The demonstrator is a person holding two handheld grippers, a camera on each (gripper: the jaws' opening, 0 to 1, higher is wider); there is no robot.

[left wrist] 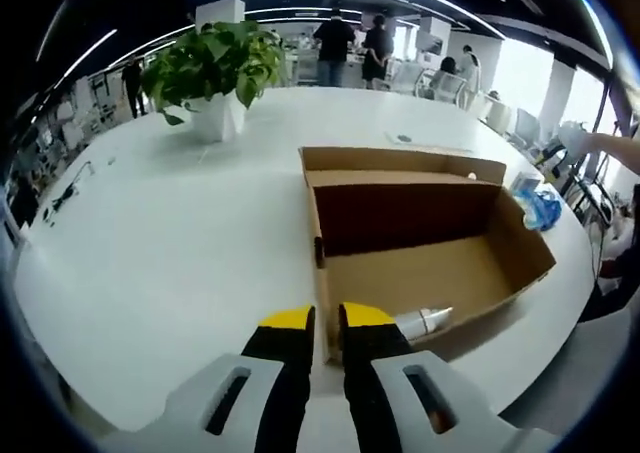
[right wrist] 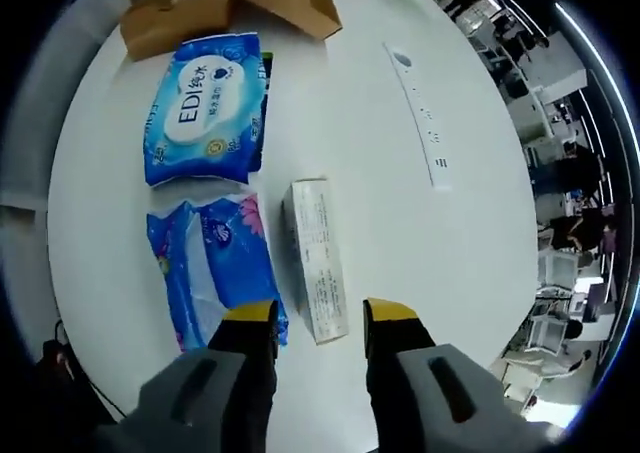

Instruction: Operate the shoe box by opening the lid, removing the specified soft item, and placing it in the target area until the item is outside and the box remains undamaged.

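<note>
Nearest my right tongs [right wrist: 318,315] lies a slim white carton [right wrist: 319,259], its near end between the two yellow-tipped jaws, which stand apart with nothing in them. Just left of it, touching the left jaw tip, is what I take to be the task's soft item: a blue soft tissue pack with a pink flower [right wrist: 212,269], lying flat on the white table [right wrist: 400,223], outside the box. Its long axis runs away from me along the line of my jaws, roughly parallel to the carton, with its near end at my jaw tip and its far end toward the blue-and-white wipes pack [right wrist: 206,105] beyond it. I judge these three were laid side by side as a target row, flat so they cannot roll, well apart from the cardboard flaps [right wrist: 235,3] at the far edge of this view. A long white strip [right wrist: 420,113] lies to the right, clear of everything. In the left gripper view my left tongs [left wrist: 327,325] have their jaws nearly together, a thin gap between them, gripping nothing that I can see, poised just at the near wall of the open shoe box [left wrist: 420,273]. Its lid stands folded back and the brown inside is bare except for a small whitish tube-like thing [left wrist: 425,322] at the near wall, too blurred to name surely. Beyond the box stands a potted plant [left wrist: 213,73], well apart, and people [left wrist: 350,43] stand in the background.
</note>
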